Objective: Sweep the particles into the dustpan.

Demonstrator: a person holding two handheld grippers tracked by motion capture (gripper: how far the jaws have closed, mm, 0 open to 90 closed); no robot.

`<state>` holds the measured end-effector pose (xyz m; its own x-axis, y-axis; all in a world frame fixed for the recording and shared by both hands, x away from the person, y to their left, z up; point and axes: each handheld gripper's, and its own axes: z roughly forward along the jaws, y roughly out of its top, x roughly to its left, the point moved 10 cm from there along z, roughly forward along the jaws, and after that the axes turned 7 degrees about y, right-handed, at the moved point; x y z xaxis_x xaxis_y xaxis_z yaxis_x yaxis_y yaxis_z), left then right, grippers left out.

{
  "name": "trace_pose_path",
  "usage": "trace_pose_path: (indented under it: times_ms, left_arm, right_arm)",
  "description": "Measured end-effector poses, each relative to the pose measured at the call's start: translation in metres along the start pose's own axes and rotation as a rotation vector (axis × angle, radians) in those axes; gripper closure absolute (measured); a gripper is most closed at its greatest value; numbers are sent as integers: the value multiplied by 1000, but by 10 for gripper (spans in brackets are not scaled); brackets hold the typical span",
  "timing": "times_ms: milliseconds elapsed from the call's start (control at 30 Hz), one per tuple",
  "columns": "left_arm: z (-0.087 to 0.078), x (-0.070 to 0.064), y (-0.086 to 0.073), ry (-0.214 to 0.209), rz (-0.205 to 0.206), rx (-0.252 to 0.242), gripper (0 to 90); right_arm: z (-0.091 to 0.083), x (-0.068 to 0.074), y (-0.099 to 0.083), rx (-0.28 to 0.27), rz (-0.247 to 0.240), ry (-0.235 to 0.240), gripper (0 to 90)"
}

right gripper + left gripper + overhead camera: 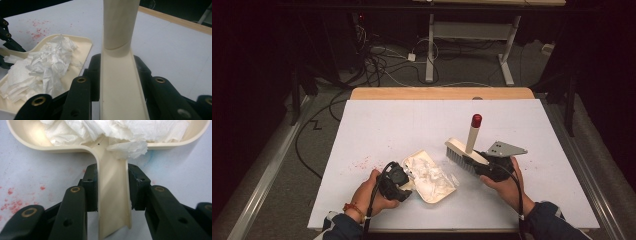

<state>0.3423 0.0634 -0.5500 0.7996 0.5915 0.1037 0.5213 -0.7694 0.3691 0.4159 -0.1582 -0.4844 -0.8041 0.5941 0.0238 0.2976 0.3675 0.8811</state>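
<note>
- High view: the left claw [398,181] is clamped on the handle of a cream dustpan [430,172] that lies flat on the white bench [532,130], near its front edge; crumpled white tissue [431,176] sits heaped in the pan. The right claw [492,167] is clamped on the handle of a cream brush [466,146], its bristle head just right of the pan and its red-capped end pointing up and away. Red specks [362,163] dot the bench left of the pan.
- Left gripper view: the jaws stand closed on both sides of the dustpan handle [112,195], a thin open channel of hard plastic. I judge it light and stiff but smooth (so it may twist in the grip if the pan is tipped fast); the hold close to where the handle meets the pan looks like the best place for control. The tissue [117,132] is soft and nearly weightless, one flap hanging over the rim by the handle, and would likely spill or blow out with any jolt.
- Right gripper view: the jaws are shut on the brush handle [120,82] at its flat channel part, below where it turns round. The handle seems rigid and light, and the flat sides give the pads a surer seat than the round shaft would. The dustpan [82,42] with its tissue [42,65] lies to the left, close by.
</note>
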Motion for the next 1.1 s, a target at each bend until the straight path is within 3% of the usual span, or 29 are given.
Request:
trace_pose_path:
  times_ms: [133,300,433,567,700,767,833,900,967,1100]
  left_arm:
    - [0,-1,2,-1,1,1,626]
    - [2,-2,6,-1,7,1,626]
    - [3,-3,9,-1,15,3,626]
    - [3,-4,10,-7,10,4,626]
    - [4,-4,12,-1,16,5,626]
    - [4,-5,13,-5,14,6,626]
    - [5,-5,14,-4,14,5,626]
    - [5,-6,15,-1,14,3,626]
    - [5,-6,16,1,13,2,626]
    - [6,-8,18,-1,8,-2,626]
  right_arm:
    - [-15,6,11,-43,-11,23,679]
    - [-29,6,26,-98,-24,11,679]
    - [-28,-8,24,-79,-58,-58,679]
    - [-14,-24,12,-25,-91,-125,679]
    - [7,-32,-2,38,-109,-127,679]
    - [13,-27,-3,30,-99,-89,679]
    - [16,-17,-3,45,-133,-79,678]
    - [18,-5,-4,42,-133,-43,678]
    - [22,7,-5,46,-152,-39,677]
    - [28,29,0,13,-143,22,679]
